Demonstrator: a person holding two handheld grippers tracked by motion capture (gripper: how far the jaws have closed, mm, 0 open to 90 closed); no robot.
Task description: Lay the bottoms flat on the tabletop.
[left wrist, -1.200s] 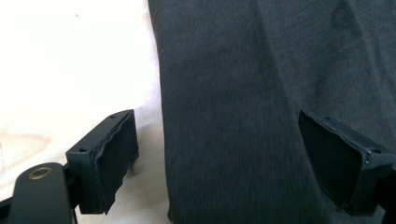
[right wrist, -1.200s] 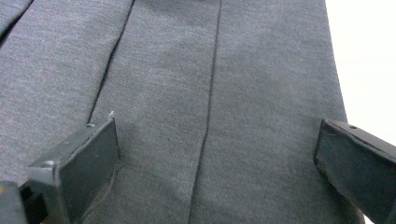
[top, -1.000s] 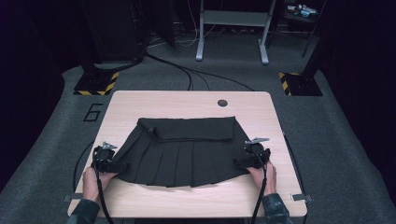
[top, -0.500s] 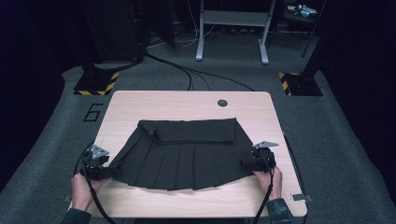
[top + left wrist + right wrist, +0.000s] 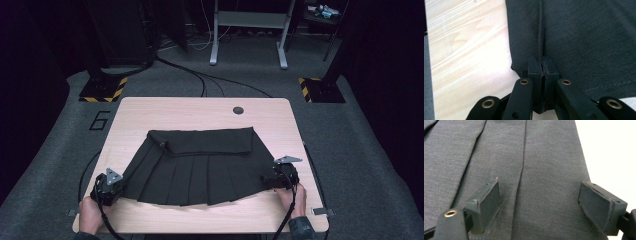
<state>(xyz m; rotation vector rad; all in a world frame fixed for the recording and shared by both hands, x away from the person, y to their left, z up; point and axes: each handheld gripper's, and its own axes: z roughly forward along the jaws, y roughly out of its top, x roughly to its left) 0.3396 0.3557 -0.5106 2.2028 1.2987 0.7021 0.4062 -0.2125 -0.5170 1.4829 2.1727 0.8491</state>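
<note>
Overhead, in the high view: one black pleated skirt (image 5: 200,167), laid flat on the light wooden table (image 5: 200,112), waistband on the far side, hem toward the person, the garment nearer the table's near edge than its far one. Left gripper (image 5: 111,186) at the skirt's near left hem corner, touching it, borne by a hand (image 5: 91,215) at the table's near left edge. Right gripper (image 5: 281,176) at the skirt's near right hem corner, its hand (image 5: 292,197) just behind it. Small dark round cap (image 5: 238,110) in the tabletop, beyond the waistband and well apart from the skirt. Black cables (image 5: 200,80) across the grey carpet beyond the table; a painted figure six (image 5: 100,120) on the floor to the table's left. Left gripper view: jaws brought together, having just been closing, pads (image 5: 535,68) pinching a fold of the skirt's edge (image 5: 584,37) at a pleat seam; bare wood (image 5: 466,45) to the left of the cloth. Right gripper view: jaws standing wide apart, lately closed a little, one pad (image 5: 487,203) at the left and the other at the right, the skirt's pleated cloth (image 5: 544,170) lying between and beneath them, not pinched; pale tabletop to the cloth's right.
</note>
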